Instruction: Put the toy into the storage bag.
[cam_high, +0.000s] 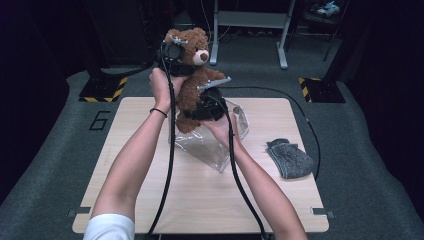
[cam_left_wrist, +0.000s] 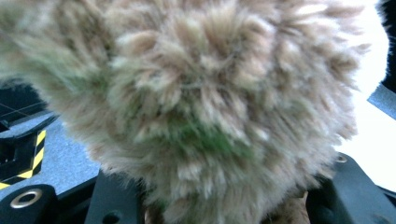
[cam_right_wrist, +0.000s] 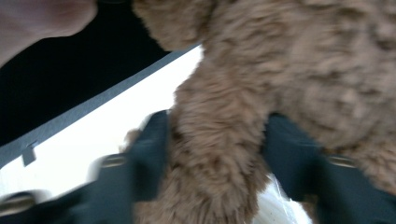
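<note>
A brown plush teddy bear (cam_high: 192, 75) is held upright in the air above the far half of the worktop (cam_high: 150, 165), gripped by both tools. Its fur is long, shaggy and slightly matted, caramel brown with a paler muzzle and a dark nose.

The left tool (cam_high: 172, 52) sits high at the back of the bear's head. In the left gripper view the round, fluffy head (cam_left_wrist: 215, 107) bulges between the two black jaws at the bottom corners, so this tool is clamped on the bear's head.

The right tool (cam_high: 207, 105) is lower, at the bear's belly and legs. In the right gripper view a thick, tufted limb (cam_right_wrist: 215, 158) runs down between the two matte black jaws, which press against the fur on either side (the picture is blurred by motion): this tool is clamped on the bear as well.

Right under the bear lies a clear plastic bag (cam_high: 210, 142), glossy and crinkled, its mouth gaping up towards the bear's feet; the bear's lower end sits at or just inside that opening, and which cannot be told. The worktop is pale wood-grain laminate, square with rounded corners. Well to the right of the bag rests a folded grey knitted cloth (cam_high: 290, 157), coarse and speckled. Black cables (cam_high: 170, 165) trail from both tools towards the person.
</note>
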